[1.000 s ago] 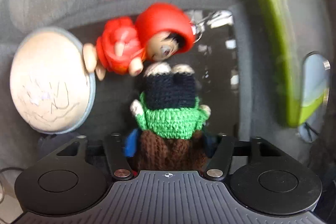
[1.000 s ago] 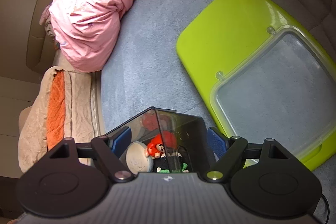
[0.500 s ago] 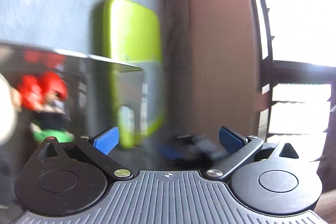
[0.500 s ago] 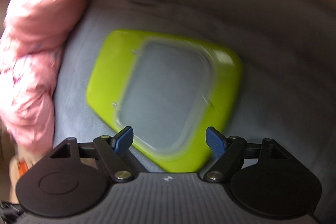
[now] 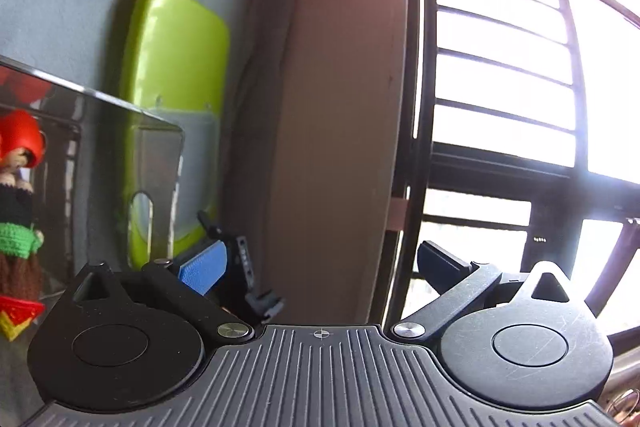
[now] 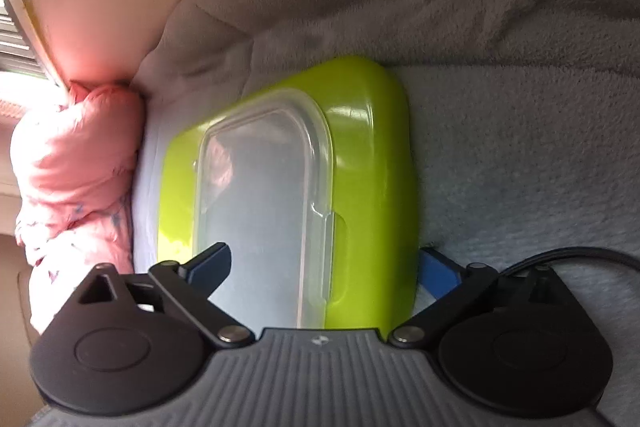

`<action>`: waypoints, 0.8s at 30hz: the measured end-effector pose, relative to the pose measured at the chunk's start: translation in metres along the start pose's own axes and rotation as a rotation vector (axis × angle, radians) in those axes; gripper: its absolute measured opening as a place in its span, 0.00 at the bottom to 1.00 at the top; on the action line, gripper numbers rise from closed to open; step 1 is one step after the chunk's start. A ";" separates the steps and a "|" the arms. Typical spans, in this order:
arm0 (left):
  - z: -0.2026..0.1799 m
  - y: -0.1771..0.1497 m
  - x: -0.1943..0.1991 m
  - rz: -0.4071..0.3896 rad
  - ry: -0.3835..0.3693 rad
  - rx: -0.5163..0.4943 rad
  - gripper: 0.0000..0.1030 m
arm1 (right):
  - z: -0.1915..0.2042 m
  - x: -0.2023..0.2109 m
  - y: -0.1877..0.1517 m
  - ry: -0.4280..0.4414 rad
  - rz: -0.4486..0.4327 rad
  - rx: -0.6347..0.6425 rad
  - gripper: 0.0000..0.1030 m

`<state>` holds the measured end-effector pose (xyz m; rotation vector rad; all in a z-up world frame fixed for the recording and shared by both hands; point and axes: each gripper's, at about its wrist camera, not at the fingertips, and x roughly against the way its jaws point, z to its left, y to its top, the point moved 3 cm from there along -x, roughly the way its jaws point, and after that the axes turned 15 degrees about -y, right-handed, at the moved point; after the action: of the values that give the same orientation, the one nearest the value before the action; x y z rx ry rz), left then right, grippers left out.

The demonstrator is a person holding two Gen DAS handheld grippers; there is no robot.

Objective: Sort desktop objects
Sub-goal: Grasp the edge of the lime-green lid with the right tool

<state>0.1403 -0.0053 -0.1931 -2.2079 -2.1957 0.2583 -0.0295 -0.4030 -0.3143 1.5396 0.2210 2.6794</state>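
In the left wrist view a clear box at the left holds a red-hooded doll and a knitted doll in green and brown. My left gripper is open and empty, to the right of the box. A lime-green lid with a clear panel lies on the grey cover beyond. In the right wrist view my right gripper is open, its fingers on either side of the near end of that green lid, not closed on it. Part of the other gripper shows near my left finger.
A pink bundle of fabric lies left of the lid. A beige padded edge and a barred window stand to the right in the left wrist view. A black cable runs over the grey cover.
My left gripper let go of the knitted doll in the box, opened and swung right. My right gripper moved from above the box to straddle the green lid's end.
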 end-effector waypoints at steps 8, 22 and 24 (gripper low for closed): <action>0.020 0.009 0.026 -0.137 0.050 0.096 1.00 | 0.032 0.033 0.012 0.359 -0.028 0.113 0.57; 0.022 0.008 -0.030 -0.039 0.151 -0.004 1.00 | 0.117 0.026 0.016 0.359 0.032 0.171 0.31; 0.019 0.015 -0.037 -0.063 0.124 -0.018 1.00 | 0.141 0.045 0.024 0.383 0.035 0.177 0.24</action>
<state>0.1531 -0.0442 -0.2100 -2.0977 -2.2050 0.0978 0.0702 -0.4077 -0.2027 1.0545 0.4586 3.0326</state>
